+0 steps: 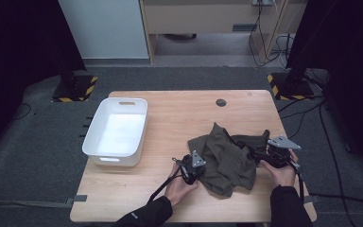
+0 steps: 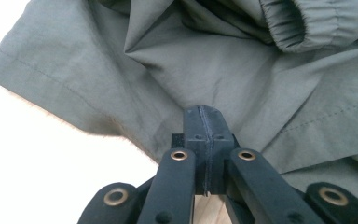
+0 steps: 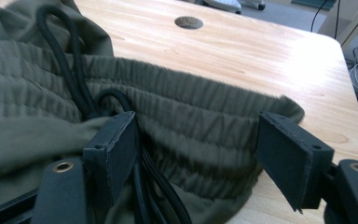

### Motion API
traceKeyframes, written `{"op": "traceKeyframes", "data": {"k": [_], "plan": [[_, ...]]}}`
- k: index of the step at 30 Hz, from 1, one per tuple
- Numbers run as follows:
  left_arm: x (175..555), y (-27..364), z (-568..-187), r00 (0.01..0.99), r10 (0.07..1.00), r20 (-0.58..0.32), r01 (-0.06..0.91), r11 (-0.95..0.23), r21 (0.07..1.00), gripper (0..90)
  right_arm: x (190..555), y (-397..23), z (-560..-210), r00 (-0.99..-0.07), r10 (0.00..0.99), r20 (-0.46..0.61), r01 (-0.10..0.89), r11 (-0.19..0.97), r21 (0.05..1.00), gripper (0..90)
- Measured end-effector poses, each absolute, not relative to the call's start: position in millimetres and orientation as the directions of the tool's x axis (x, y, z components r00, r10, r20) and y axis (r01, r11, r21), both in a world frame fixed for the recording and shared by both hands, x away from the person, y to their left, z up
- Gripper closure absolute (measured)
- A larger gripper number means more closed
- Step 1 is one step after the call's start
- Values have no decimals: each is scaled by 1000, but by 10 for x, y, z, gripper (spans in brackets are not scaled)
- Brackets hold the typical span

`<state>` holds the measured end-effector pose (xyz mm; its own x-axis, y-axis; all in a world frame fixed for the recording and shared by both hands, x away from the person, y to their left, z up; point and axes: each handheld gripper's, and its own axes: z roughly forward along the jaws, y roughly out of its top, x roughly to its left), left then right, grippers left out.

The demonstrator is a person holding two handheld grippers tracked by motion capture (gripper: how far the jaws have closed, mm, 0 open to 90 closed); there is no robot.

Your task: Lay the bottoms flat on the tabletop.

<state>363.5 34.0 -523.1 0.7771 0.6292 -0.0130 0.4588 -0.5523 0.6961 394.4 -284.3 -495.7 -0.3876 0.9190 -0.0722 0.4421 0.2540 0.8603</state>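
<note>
The left gripper (image 2: 204,122) has its jaws pressed together, and in the left gripper view their tips meet on the olive-green garment (image 1: 227,158), at a fold of the thin cloth from which creases fan outward. Whether cloth is actually caught between the pads cannot be told, since the tips cover that spot. In the high view this left gripper (image 1: 192,166) sits at the garment's left side, near the bench's front edge, held by the person's left hand (image 1: 179,185).

The right gripper (image 3: 200,154) has its jaws spread wide, one to each side of the garment's gathered elastic waistband (image 3: 200,121). The left-hand pad in that view lies against the cloth beside the black drawstring (image 3: 74,79), which loops over the fabric; the other pad stands clear of the waistband's end. In the high view the right gripper (image 1: 275,153) is at the garment's right end, near the bench's right edge, in the person's right hand (image 1: 281,172).

The garment lies crumpled on the right half of the wooden bench (image 1: 170,113). A white plastic bin (image 1: 90,135) stands at the left edge, well apart from it. A round dark hole (image 1: 221,102) sits near the far edge.
</note>
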Motion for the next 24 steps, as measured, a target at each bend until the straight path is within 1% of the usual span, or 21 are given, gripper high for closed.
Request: {"op": "traceKeyframes", "data": {"k": [6, 14, 18, 19, 21, 24], "plan": [[3655, 426, -5207, 776, 630, 13, 452, -571, 685, 900, 3964, -2842, -4979, -393, 918, -57, 455, 248, 855, 293], [3777, 859, -5160, 718, 696, 24, 503, -542, 674, 900, 3963, -2798, -4990, -431, 902, -17, 454, 233, 860, 314], [3784, 962, -5092, 702, 711, -32, 513, -474, 716, 894, 3968, -2784, -5001, -440, 898, -11, 458, 235, 858, 314], [3773, 955, -5056, 699, 713, -54, 511, -445, 735, 860, 3967, -2787, -5000, -439, 899, -8, 461, 233, 856, 314], [3727, 901, -4986, 704, 704, -89, 495, -397, 773, 764, 3970, -2792, -5000, -439, 898, -1, 462, 226, 858, 314], [3637, 748, -4936, 734, 669, -116, 468, -375, 800, 660, 3978, -2789, -5008, -434, 901, 1, 463, 223, 858, 308]]}}
